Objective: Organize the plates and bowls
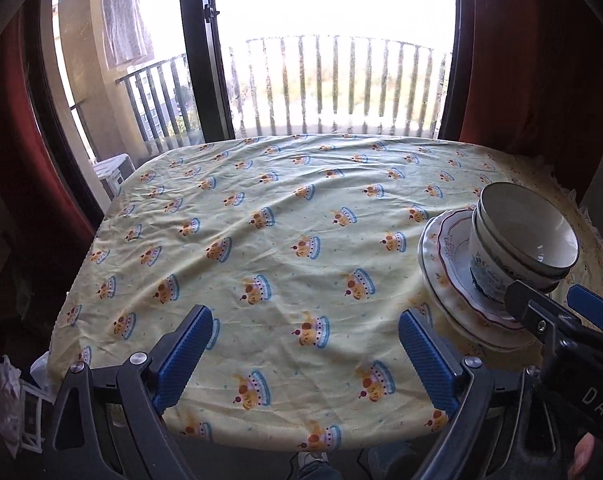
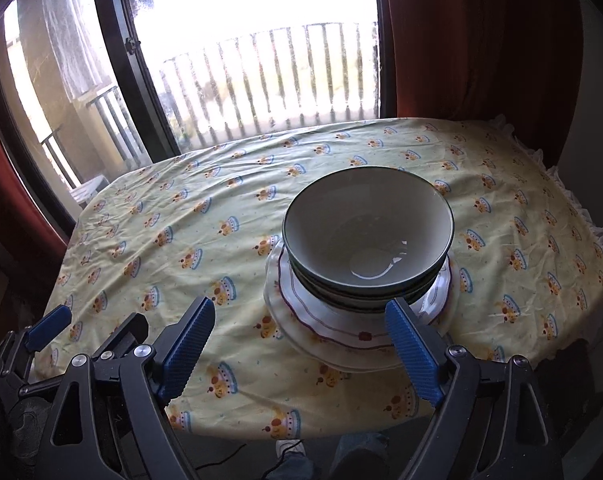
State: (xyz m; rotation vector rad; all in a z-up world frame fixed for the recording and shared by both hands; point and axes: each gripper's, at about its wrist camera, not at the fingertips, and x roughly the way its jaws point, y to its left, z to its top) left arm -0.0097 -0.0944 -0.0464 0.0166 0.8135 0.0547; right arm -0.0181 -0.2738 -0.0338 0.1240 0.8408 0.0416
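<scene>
- Both tongs, left tongs (image 1: 305,356) and right tongs (image 2: 301,348), are held spread wide, nothing gripped.
- Bowls (image 2: 367,240) are nested on stacked plates (image 2: 341,344) near the tabletop's (image 1: 261,208) right front edge.
- Bare cloth is seen leftward.

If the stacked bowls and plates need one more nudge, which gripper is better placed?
Probably the right gripper: it is open with the stacked bowls and plates straight ahead. The left gripper, also open, faces bare tablecloth, with the stack off to its right.
</scene>
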